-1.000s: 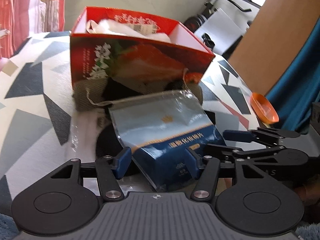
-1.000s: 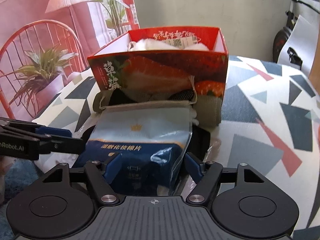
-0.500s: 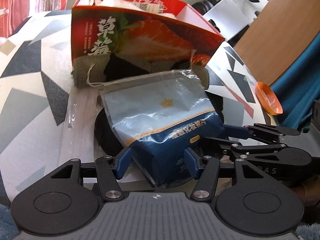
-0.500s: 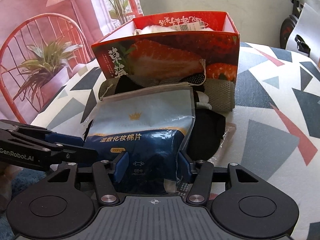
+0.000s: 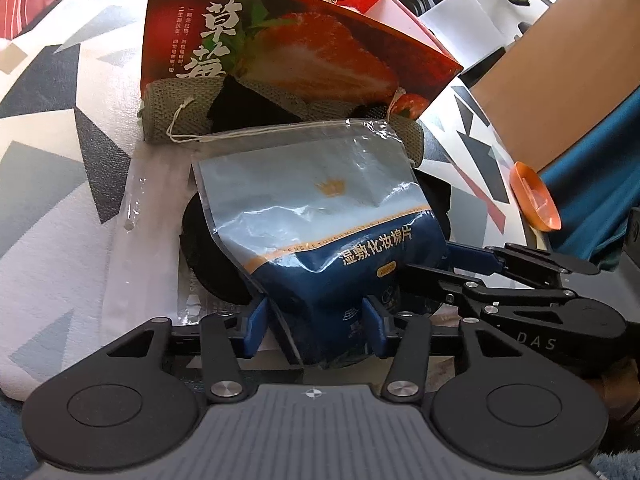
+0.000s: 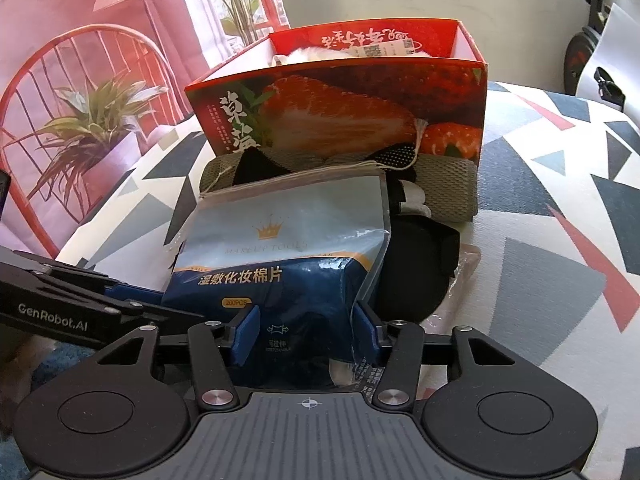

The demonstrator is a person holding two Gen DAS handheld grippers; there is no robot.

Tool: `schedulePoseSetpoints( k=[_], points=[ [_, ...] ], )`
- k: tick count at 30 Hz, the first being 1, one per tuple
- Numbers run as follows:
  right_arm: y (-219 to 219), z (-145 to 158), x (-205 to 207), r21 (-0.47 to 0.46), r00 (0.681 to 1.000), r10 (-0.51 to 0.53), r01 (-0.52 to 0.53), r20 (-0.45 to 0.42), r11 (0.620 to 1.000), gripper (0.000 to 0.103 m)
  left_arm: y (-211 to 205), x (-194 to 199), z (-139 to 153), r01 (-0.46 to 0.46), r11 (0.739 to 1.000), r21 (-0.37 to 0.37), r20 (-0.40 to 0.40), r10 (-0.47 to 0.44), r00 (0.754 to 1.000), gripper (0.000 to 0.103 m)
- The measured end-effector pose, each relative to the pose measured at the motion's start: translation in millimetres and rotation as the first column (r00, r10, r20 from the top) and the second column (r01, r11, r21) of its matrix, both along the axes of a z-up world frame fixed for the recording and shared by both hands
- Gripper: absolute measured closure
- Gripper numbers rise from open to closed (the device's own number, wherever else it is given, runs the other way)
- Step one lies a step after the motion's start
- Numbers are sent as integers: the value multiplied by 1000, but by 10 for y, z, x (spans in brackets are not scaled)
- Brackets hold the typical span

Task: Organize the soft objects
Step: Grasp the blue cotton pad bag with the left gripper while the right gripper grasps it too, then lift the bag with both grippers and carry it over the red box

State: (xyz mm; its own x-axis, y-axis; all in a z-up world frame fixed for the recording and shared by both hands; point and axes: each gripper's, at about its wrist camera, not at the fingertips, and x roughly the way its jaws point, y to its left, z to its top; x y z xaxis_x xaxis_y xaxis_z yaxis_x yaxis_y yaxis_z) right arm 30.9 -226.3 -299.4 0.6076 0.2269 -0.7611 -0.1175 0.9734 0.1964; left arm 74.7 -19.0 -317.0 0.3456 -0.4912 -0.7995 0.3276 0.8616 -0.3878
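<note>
1. Blue-and-silver plastic pouch of cotton pads [image 5: 320,216] lying on dark soft items, in front of red strawberry-print cardboard box [image 5: 280,52]; lower end hidden behind gripper bodies.
2. Left gripper [image 5: 314,330] closing, pads pressing pouch's lower end.
3. Right gripper [image 6: 306,338] closing too, pads against pouch sides.
4. Black soft item [image 6: 416,268] under pouch: shape hard to make out.
5. Olive knit roll [image 5: 176,120] against box base, partly covered.
6. White stuff in box [image 6: 316,54] mostly cut off by rim.
7. All on geometric-print cloth [image 6: 540,248].

A geometric-patterned tabletop [image 6: 540,248] carries a strawberry box [image 6: 340,112] and clear plastic sleeve [image 5: 152,216].
</note>
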Motion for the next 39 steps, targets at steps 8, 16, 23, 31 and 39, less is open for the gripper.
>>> schedulePoseSetpoints(
  k=[8, 16, 23, 31, 39],
  points=[
    [38, 54, -11, -10, 999, 27, -27, 19, 1000, 66, 41, -24, 91, -25, 1000, 1, 49, 25, 998, 61],
    [55, 278, -39, -1, 991, 56, -56, 118, 998, 69, 142, -73, 367, -50, 998, -26, 178, 54, 983, 64],
    [81, 514, 17, -19, 978, 74, -72, 195, 997, 69, 105, -67, 685, -33, 999, 11, 308, 28, 951, 64],
    [98, 799, 191, -29, 964, 80, -75, 254, 997, 69, 80, 65, 969, -29, 999, 17, 389, 20, 921, 64],
    [-19, 1192, 664, 6, 949, 53, -58, 309, 998, 69, -5, 480, 1360, -41, 999, -23, 444, 47, 895, 64]
  ],
)
